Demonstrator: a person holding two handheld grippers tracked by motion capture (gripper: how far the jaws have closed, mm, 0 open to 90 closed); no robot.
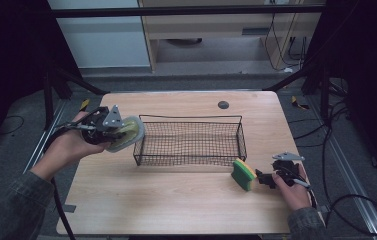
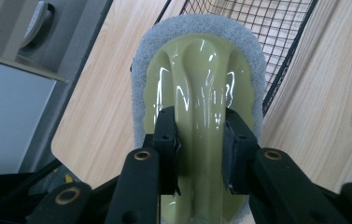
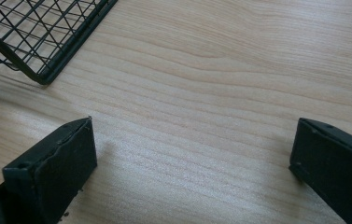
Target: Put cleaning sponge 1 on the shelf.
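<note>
Looking down from the high view, the left gripper (image 1: 117, 131) holds a scrubber (image 1: 127, 133) just left of the basket (image 1: 190, 158), long axis pointing at it; a sponge (image 1: 244, 174) stands beside the right gripper (image 1: 262, 177). Its own view shows pads (image 2: 166, 140) clamped on the scrubber's (image 2: 197, 88) ridge. Right jaws stand wide over bare table (image 3: 220, 84). No writing shows.

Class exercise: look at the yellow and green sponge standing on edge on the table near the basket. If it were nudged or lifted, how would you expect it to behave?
The sponge stands on a narrow edge, so a nudge would probably tip it flat. Its foam body looks soft and light; it would likely squash a little when squeezed. Blocky, it should not roll toward the basket.
</note>
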